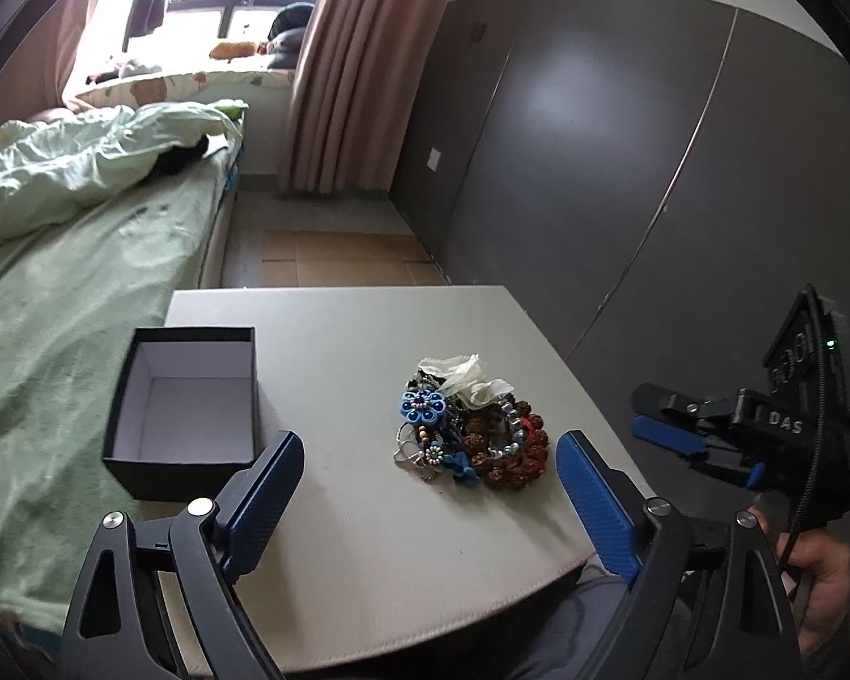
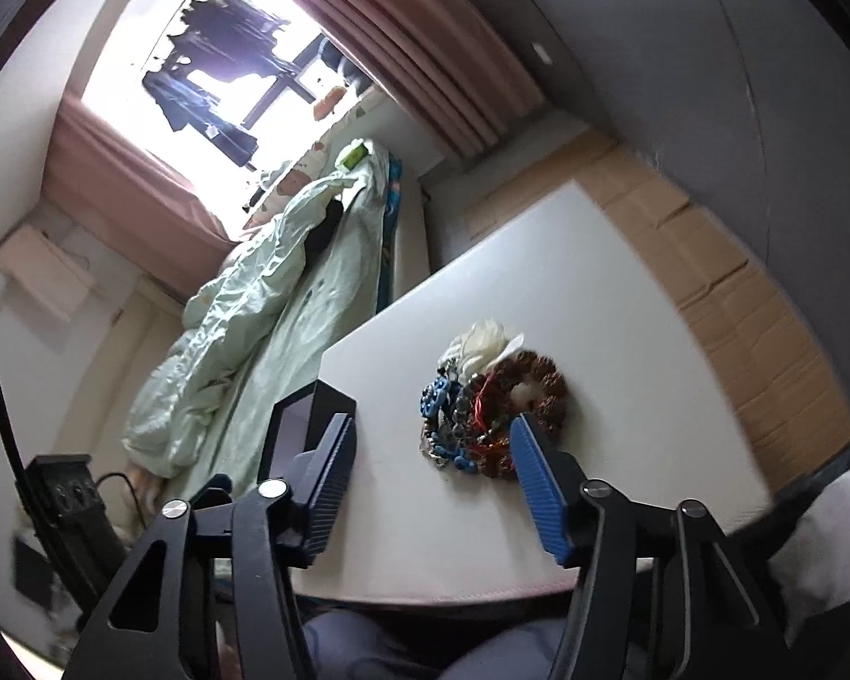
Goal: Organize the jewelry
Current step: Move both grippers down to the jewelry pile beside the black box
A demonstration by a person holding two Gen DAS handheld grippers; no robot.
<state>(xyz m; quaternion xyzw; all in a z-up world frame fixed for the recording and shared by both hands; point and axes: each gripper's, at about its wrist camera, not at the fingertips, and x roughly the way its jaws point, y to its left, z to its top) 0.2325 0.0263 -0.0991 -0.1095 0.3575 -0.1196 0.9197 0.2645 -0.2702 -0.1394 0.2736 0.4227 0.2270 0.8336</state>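
Note:
A pile of jewelry [image 1: 473, 430] lies on the white table [image 1: 368, 538]: a blue flower piece [image 1: 422, 405], brown bead bracelets [image 1: 515, 453] and a white fabric bit [image 1: 470, 377]. An open, empty black box [image 1: 184, 405] stands to its left. My left gripper [image 1: 430, 447] is open above the table's near edge, its blue pads either side of the pile and short of it. My right gripper [image 2: 433, 425] is open and empty, tilted, close before the pile [image 2: 490, 413]; the box [image 2: 306, 425] is to its left. The right gripper also shows in the left wrist view [image 1: 674, 430], off the table's right edge.
A bed with a green quilt [image 1: 56, 215] runs along the table's left side. A dark grey wardrobe [image 1: 623, 170] stands at the right. Cardboard [image 2: 765, 340] lies on the floor beyond the table. My legs are under the near edge.

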